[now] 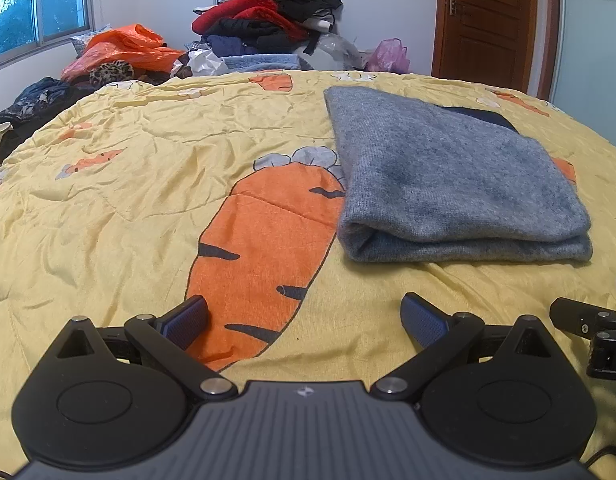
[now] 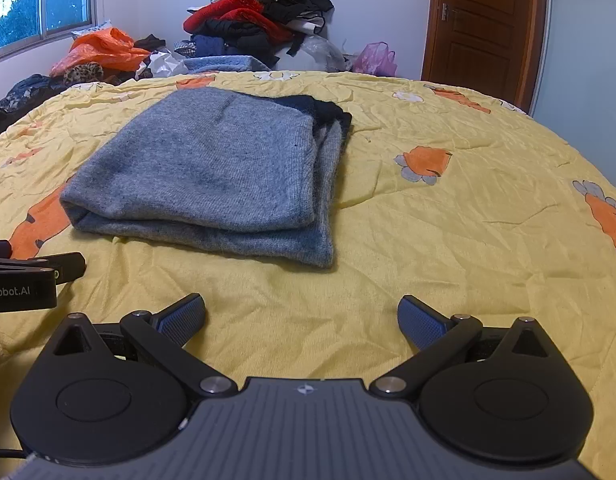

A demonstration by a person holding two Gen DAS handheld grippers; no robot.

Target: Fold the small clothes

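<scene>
A grey knit garment [image 1: 448,176] lies folded in layers on the yellow carrot-print quilt [image 1: 127,184], with a dark edge showing at its far end. It also shows in the right wrist view [image 2: 211,172]. My left gripper [image 1: 303,320] is open and empty, low over the quilt, near and left of the garment. My right gripper [image 2: 301,320] is open and empty, near and right of the garment. Each gripper's side shows in the other view: the right one [image 1: 592,328] and the left one [image 2: 31,276].
A pile of red, black and blue clothes [image 1: 267,12] stands beyond the bed's far edge. Orange plastic bags [image 1: 123,48] and dark clothes [image 1: 31,104] lie far left. A pink bag [image 1: 388,56] and a brown door [image 1: 492,20] are far right.
</scene>
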